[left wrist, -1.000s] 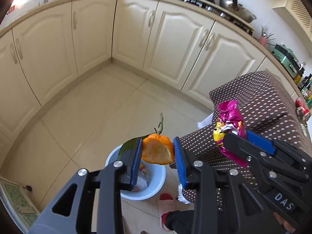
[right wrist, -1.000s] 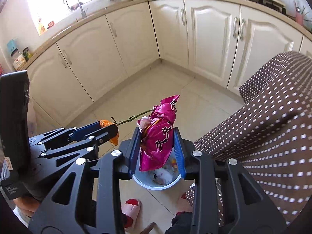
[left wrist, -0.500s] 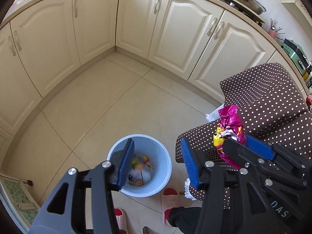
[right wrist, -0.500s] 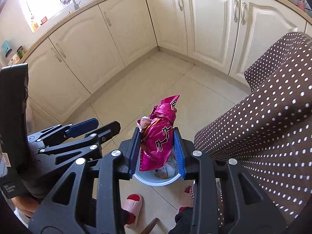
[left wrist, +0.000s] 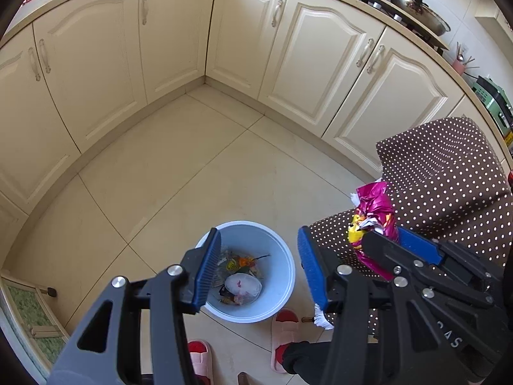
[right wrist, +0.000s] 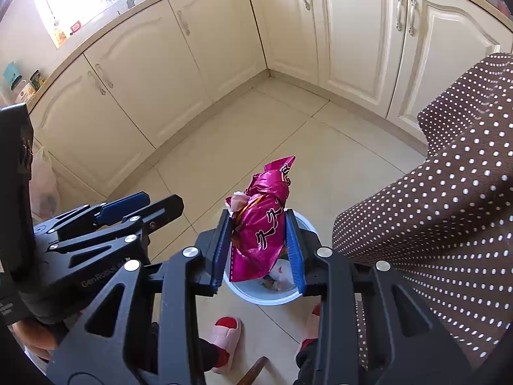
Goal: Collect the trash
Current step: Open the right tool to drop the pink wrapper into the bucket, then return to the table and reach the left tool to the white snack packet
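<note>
The left claw (left wrist: 258,266) hangs spread and empty over the bin (left wrist: 282,292), its jaws having just opened, while the right claw (right wrist: 259,250) pinches a wrapper (right wrist: 264,224).

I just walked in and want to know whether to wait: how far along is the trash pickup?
Done: the left hand-held gripper hangs open and empty over the pale blue plastic bin, which already holds scraps. In hand: the right hand-held gripper clamps a crumpled magenta foil snack wrapper above it. Left: dropping the wrapper.
</note>
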{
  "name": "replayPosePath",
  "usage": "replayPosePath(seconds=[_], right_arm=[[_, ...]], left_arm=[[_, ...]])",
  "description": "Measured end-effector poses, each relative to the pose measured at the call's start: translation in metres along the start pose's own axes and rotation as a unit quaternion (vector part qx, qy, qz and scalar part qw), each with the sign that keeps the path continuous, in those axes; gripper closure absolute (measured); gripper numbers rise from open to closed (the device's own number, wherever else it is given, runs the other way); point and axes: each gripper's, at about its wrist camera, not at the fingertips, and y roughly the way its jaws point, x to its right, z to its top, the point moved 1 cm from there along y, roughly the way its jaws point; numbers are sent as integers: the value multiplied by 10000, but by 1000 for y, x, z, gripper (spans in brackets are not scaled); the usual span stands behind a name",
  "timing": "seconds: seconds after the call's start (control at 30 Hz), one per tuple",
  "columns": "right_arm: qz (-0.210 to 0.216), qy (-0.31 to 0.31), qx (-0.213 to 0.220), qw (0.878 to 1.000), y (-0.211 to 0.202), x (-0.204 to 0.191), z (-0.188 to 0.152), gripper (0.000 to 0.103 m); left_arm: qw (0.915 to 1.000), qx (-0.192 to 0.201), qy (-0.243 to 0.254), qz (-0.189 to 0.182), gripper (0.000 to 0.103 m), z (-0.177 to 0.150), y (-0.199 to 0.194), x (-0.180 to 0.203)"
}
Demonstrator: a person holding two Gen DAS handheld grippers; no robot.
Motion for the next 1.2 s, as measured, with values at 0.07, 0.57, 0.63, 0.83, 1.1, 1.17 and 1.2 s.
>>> replayPosePath(seconds=[0.07,0.57,0.63,0.83,1.1,1.17,1.2], right_arm=[[37,-22,-15,10000,3,-3,1,70],[65,-56,5,10000,15,-19,9,53],[59,-67,5,10000,13,-18,9,53],[13,-86,99,9999,-4,-10,9,53],[-116,-88,600,9981,-70,9,11,52],[-226,-59,764,9968,-92,19,11,52],[-296,-22,873,9957,-105,27,11,51]], left_arm=[[10000,5,-22,14,54,1,0,-4],[9996,38,-250,127,54,3,-9,-32],[9996,44,-245,108,54,3,-10,-30],[9998,118,-136,60,54,5,-22,-17],[9984,490,246,-132,50,11,-65,34],[9973,601,382,-192,50,12,-75,52],[9962,686,486,-221,50,14,-83,67]])
